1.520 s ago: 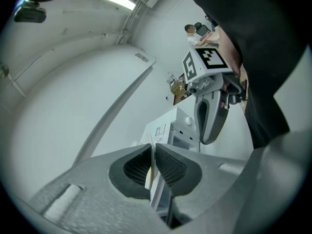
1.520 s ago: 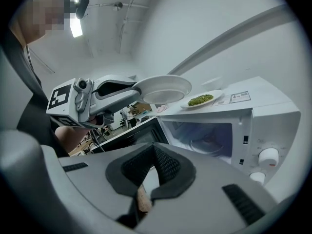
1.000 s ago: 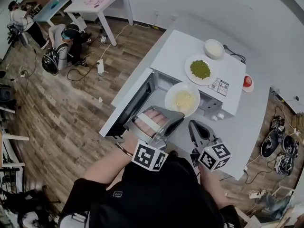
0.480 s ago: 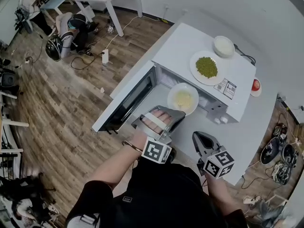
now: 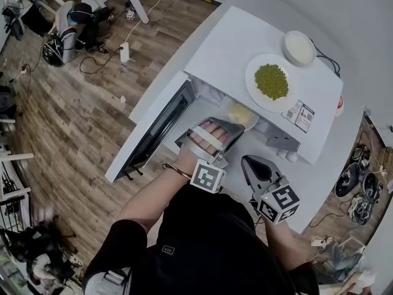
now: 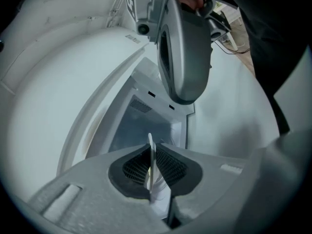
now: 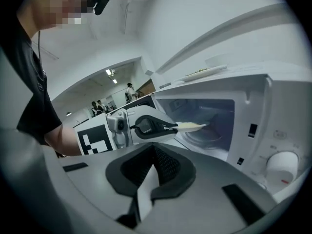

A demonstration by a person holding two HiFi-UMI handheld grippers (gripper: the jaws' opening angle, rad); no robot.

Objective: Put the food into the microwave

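Note:
A white plate of pale yellow food (image 5: 243, 113) is partway inside the open white microwave (image 5: 209, 60), its far half hidden under the oven's top. My left gripper (image 5: 232, 126) is shut on the plate's near rim. In the left gripper view that rim (image 6: 151, 152) shows as a thin white edge pinched between the pads, with the cavity (image 6: 141, 126) ahead. From the right gripper view, the left gripper (image 7: 174, 126) holds the plate (image 7: 192, 126) level over the turntable (image 7: 209, 133). My right gripper (image 5: 250, 163) hangs shut and empty before the oven's control side.
The microwave door (image 5: 147, 134) hangs open to the left. On the oven's top rest a plate of green peas (image 5: 271, 82) and a white bowl (image 5: 299, 47). A control dial (image 7: 280, 167) is on the right front panel. Wooden floor with cables lies to the left.
The left gripper has carried the plate forward and down, from in front of the opening into the cavity. The right gripper has dropped a little.

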